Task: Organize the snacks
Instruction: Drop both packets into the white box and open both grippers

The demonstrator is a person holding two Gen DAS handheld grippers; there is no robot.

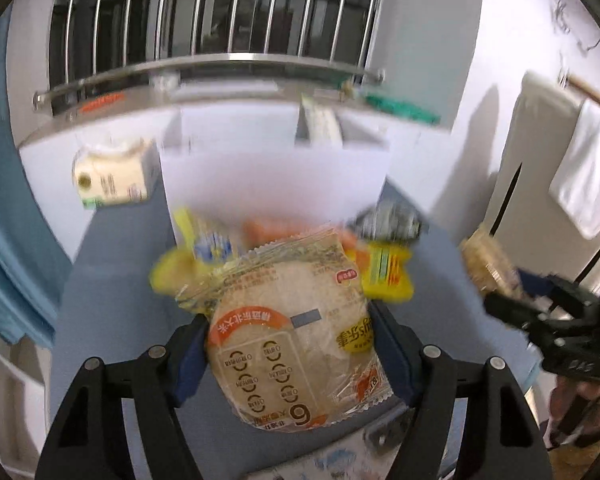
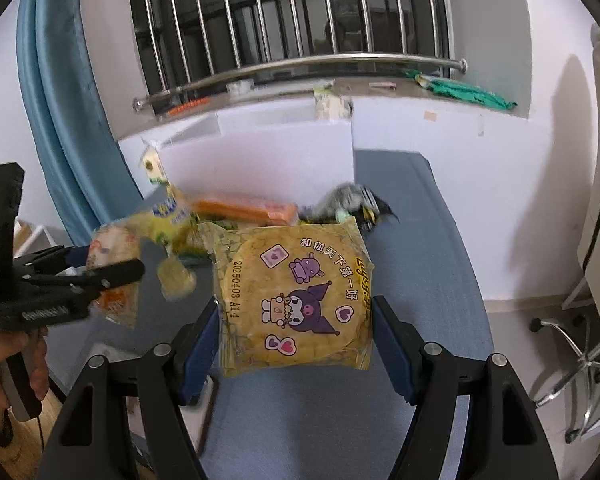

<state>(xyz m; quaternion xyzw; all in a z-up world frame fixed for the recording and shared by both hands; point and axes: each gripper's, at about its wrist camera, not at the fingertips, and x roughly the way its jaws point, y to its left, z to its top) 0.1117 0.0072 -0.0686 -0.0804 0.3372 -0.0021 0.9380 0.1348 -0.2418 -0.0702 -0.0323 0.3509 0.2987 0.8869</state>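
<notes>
In the left wrist view my left gripper [image 1: 290,336] is shut on a clear rice cracker packet [image 1: 284,312] with an orange label; both blue pads press its sides, and it hangs above the blue-grey table [image 1: 112,300]. The right wrist view shows my right gripper [image 2: 296,324] shut on a yellow snack packet [image 2: 296,296] printed with purple cartoon figures, lifted off the table [image 2: 412,240]. Each gripper also shows at the edge of the other's view, still holding its packet. Behind both lies a pile of snacks: yellow packs [image 1: 384,276], an orange pack [image 2: 244,210] and a dark pack [image 2: 356,200].
A white open box [image 2: 260,160] stands behind the pile against the window sill. A pale carton [image 1: 108,178] sits left of it. A blue curtain [image 2: 60,120] hangs at the left, window bars run above, and an office chair [image 2: 572,360] stands at the right.
</notes>
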